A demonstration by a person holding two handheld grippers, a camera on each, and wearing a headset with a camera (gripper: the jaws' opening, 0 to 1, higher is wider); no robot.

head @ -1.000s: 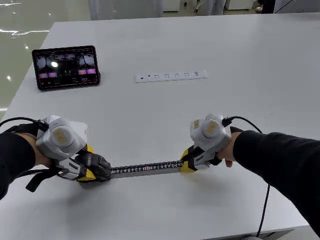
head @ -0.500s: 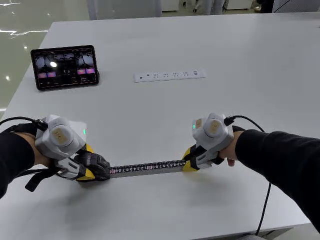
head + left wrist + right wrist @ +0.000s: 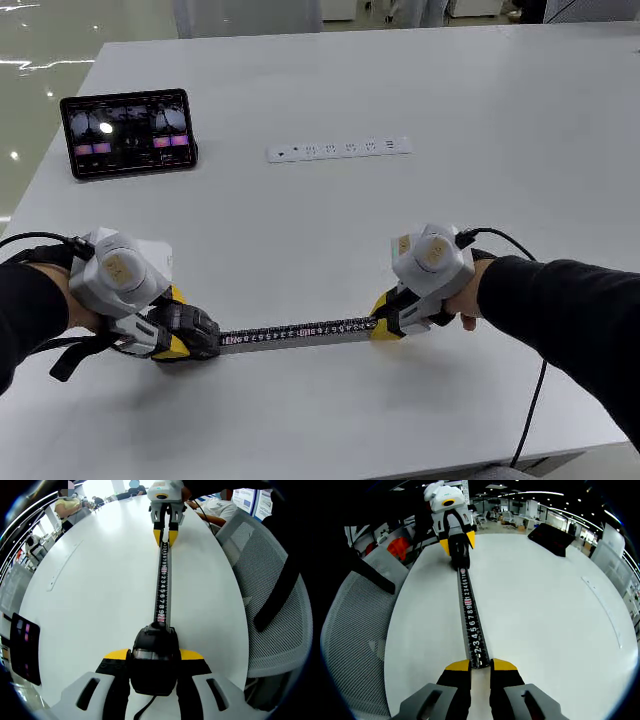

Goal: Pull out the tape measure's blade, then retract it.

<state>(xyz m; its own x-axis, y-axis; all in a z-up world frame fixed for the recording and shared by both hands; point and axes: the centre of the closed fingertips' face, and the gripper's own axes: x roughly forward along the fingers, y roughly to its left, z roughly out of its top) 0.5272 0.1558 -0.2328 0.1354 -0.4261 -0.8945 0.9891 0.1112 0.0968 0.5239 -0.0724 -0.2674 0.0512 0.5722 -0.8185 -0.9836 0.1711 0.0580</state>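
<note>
Edging rightward over the past second, the right gripper (image 3: 383, 326) has drawn a little more blade (image 3: 295, 332) out of the tape measure (image 3: 200, 333). Its fingers (image 3: 456, 666) pinch the blade's free end low over the white surface (image 3: 320, 420). Opposite, the left gripper (image 3: 178, 325) clamps the black case (image 3: 155, 657), fingers pressed against both its sides, on the person's side of the surface. Between the two, the blade runs straight and level, numbers up. Pulling well looks to mean holding the case still and drawing in line with its mouth, low and without twist, so the blade neither kinks nor slips from the pinch. Retraction would best be guided back rather than let snap. Farther off lie a white power strip (image 3: 340, 148) and, to its left, a lit tablet (image 3: 127, 132).
</note>
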